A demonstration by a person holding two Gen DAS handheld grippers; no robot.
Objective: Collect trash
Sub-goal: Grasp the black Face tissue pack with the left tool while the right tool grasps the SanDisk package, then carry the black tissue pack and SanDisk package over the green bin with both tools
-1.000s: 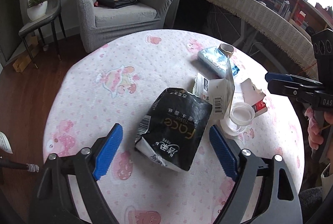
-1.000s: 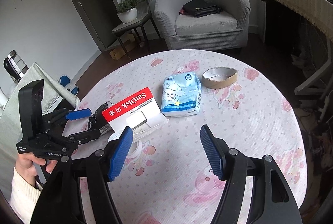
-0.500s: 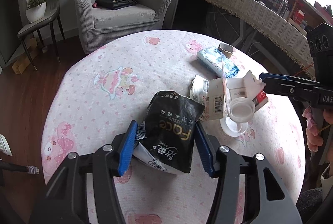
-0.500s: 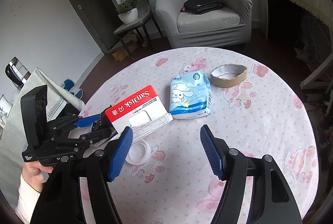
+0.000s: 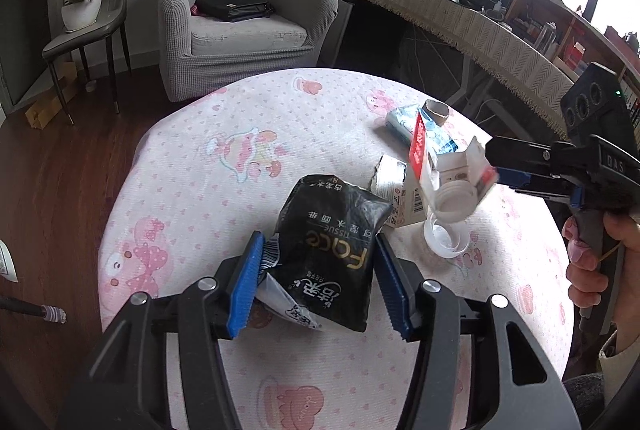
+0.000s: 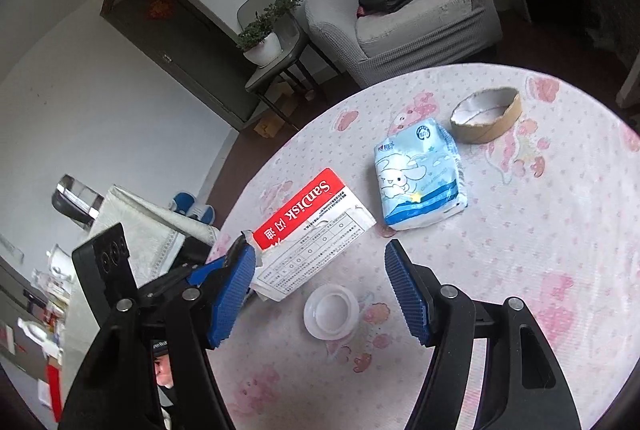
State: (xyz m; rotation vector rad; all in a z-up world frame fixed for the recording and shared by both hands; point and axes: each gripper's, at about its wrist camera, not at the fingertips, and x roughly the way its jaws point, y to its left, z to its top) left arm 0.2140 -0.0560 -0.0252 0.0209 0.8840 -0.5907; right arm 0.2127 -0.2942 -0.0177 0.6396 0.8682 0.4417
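On the pink tabletop (image 5: pixel 192 190) the black tissue pack (image 5: pixel 332 254) lies lengthwise, clamped across its width by the left hand-held gripper (image 5: pixel 316 282). Further right, the right hand-held gripper (image 6: pixel 320 290) hangs apart over a plastic lid (image 6: pixel 331 311), holding nothing.

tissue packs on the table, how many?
2: the black tissue pack near the table edge, clamped in the left gripper; the blue tissue pack mid-table beside the cardboard ring. None seems hidden.
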